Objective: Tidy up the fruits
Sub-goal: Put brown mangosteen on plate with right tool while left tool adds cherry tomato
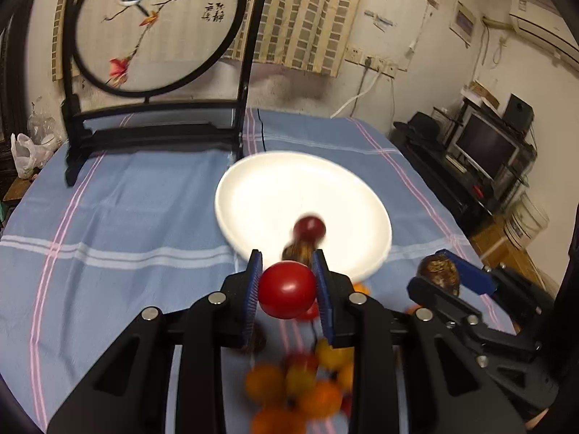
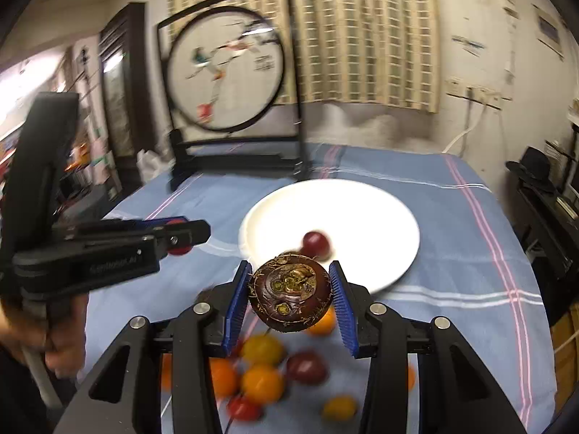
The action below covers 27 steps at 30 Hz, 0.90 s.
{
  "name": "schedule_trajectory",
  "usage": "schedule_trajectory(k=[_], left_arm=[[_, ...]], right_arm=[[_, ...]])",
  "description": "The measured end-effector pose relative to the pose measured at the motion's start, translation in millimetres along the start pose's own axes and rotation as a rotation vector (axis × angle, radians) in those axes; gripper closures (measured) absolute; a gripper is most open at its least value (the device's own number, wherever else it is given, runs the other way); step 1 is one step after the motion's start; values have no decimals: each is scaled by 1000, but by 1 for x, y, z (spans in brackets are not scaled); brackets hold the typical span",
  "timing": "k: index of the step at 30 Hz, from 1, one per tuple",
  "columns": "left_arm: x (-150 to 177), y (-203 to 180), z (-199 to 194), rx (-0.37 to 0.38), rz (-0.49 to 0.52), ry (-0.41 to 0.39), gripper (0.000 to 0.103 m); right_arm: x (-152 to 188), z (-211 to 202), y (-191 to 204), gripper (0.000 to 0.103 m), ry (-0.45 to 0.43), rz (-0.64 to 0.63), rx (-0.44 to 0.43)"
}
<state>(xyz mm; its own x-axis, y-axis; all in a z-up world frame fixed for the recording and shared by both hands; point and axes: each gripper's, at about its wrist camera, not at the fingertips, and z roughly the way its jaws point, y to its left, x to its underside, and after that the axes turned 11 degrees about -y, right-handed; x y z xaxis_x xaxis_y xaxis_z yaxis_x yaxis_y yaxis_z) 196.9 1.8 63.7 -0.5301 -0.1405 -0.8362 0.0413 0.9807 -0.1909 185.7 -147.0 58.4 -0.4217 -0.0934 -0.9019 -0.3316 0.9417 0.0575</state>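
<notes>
My left jaws (image 1: 287, 289) clamp a red tomato (image 1: 287, 289), my right jaws (image 2: 289, 294) a water chestnut (image 2: 289, 294); I should lower both gently onto the white plate (image 1: 253, 188) at frame centre.

Two matching black plastic grippers: left gripper (image 1: 287, 291), right gripper (image 2: 291, 298). Ribbed blue pads (image 2: 237, 305) lining each finger, round silver screws (image 2: 201, 307) behind them, faint lettering along one side, possibly a brand. Bare hand (image 2: 59, 343) beneath.

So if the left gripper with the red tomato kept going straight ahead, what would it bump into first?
Probably the white plate, near the dark red fruit on it; depth is hard to judge.
</notes>
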Motion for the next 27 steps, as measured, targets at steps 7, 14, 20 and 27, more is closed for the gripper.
schedule_trajectory(k=[7, 14, 20, 27], left_arm=[[-13, -4, 64, -55, 8, 38, 75], [-1, -4, 111, -68, 11, 108, 75], [6, 2, 111, -76, -46, 105, 39], [17, 15, 61, -49, -105, 71, 27]], right_arm=[[16, 60, -40, 59, 93, 103, 66], [29, 80, -46, 58, 136, 121, 58], [35, 85, -48, 37, 163, 165, 35], [34, 71, -37, 37, 151, 128, 21]])
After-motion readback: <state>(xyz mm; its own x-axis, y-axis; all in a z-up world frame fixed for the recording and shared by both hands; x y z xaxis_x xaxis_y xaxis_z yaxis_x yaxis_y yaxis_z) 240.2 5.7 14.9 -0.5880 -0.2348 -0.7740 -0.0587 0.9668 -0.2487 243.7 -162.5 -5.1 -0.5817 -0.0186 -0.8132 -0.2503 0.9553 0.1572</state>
